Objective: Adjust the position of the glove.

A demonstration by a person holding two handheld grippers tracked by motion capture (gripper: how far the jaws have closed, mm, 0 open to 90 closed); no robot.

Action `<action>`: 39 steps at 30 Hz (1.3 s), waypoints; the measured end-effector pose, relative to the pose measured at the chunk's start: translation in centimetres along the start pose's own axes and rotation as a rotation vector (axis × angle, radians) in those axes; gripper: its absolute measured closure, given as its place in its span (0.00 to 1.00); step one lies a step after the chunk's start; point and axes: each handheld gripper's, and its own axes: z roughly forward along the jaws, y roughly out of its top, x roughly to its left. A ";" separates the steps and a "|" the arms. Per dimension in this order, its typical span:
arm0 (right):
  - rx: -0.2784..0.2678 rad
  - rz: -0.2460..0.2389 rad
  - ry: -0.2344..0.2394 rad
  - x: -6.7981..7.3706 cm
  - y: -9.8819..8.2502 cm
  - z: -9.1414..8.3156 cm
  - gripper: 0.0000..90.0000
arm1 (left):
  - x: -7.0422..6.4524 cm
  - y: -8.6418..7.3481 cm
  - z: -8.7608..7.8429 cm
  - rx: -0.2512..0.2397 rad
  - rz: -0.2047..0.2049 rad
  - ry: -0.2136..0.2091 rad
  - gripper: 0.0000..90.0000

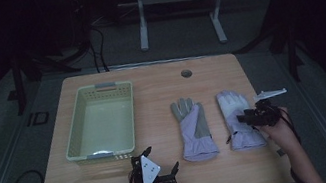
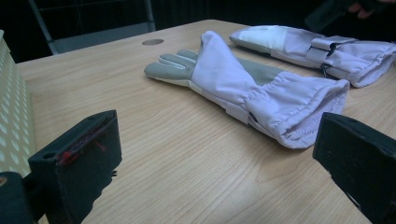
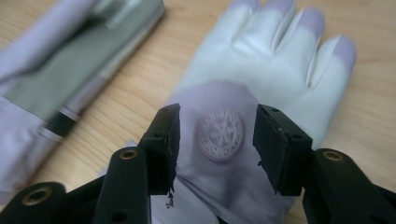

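While working by the near edge of the counter (image 1: 152, 98), keep the left hand-held gripper (image 1: 162, 157) low and quiet: wide open, holding nothing, just in front of the basket (image 1: 73, 132).

Farther right, find the right hand-held gripper (image 3: 217, 116) open as well and empty, with one jaw on each side of the round badge (image 3: 219, 135) on the right glove (image 1: 232, 104). Hard to tell whether touching the cloth or just above it. Probably about to pinch this glove, lying flat on the right part of the counter, cuff toward the person, fingers pointing away.

To do this well:
- Lower straight down and close on a good fold of cloth around the badge, not on the wood.
- Take enough material, being soft and likely to slip or hang.
- Lift only after getting a firm pinch.
- Mind the strap near the cuff, possibly catching.

Just beside it on the left, note the other glove (image 1: 193, 126), separated only by a narrow strip of bare wood. So rise first, then move sideways, to avoid dragging it.

Beyond that, enjoy open room up to the basket, empty and open on top. Watch the right counter edge, close to the right glove. Far edge well apart, with only a small round hole (image 1: 186, 73) near it.
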 end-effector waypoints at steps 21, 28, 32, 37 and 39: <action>0.031 0.091 0.003 0.2 -1.3 1.0 0.89 | 0.1 0.0 0.1 0.003 -0.013 0.001 0.01; 0.033 0.075 -0.013 0.6 -0.2 -1.3 0.90 | 0.1 0.0 0.1 0.003 -0.010 -0.001 0.01; 0.003 0.073 -0.022 1.0 0.8 -3.1 0.90 | 0.1 0.0 0.1 0.004 -0.012 0.000 0.01; -0.041 0.068 -0.024 2.2 2.4 -5.1 0.90 | 0.1 0.0 0.1 0.004 -0.007 0.003 0.01; -0.054 0.066 -0.024 3.0 3.2 -5.7 0.90 | 0.1 0.0 0.1 0.003 -0.008 0.002 0.01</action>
